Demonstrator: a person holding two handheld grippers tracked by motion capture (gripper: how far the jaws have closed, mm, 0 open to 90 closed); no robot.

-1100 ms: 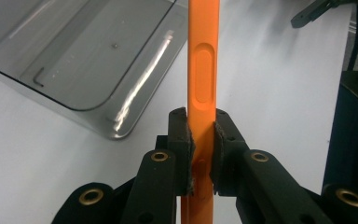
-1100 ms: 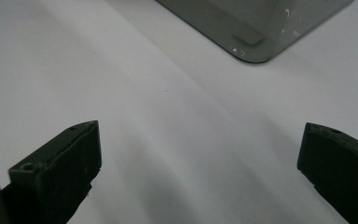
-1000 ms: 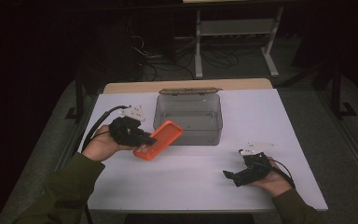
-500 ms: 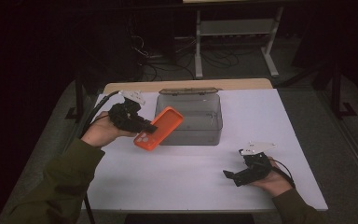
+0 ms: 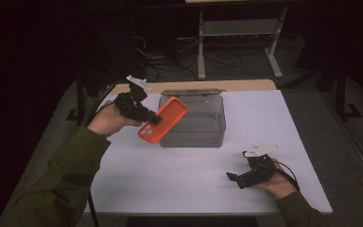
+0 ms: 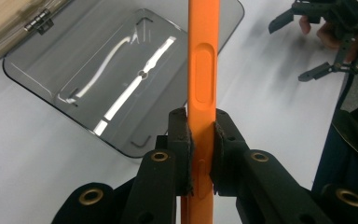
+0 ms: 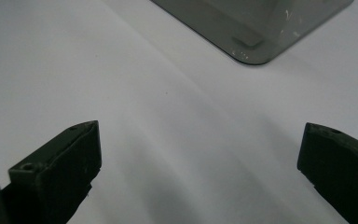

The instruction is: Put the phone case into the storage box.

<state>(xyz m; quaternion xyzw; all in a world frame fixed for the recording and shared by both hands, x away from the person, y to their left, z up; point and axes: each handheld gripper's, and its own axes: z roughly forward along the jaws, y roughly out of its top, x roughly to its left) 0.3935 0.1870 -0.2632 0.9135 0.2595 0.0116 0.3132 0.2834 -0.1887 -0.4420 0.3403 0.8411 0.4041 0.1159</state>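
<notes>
The left gripper has lifted the orange rubber phone case, clamped in its jaws, over the smoky clear plastic box; the right gripper rests wide-jawed on the white desk.

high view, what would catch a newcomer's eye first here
The bright orange phone case stands out most, clamped edge-on in the left gripper and held tilted over the near left corner of the smoky transparent plastic box at the table's middle. Next comes the right gripper, resting open on the white table near its front right.
</notes>
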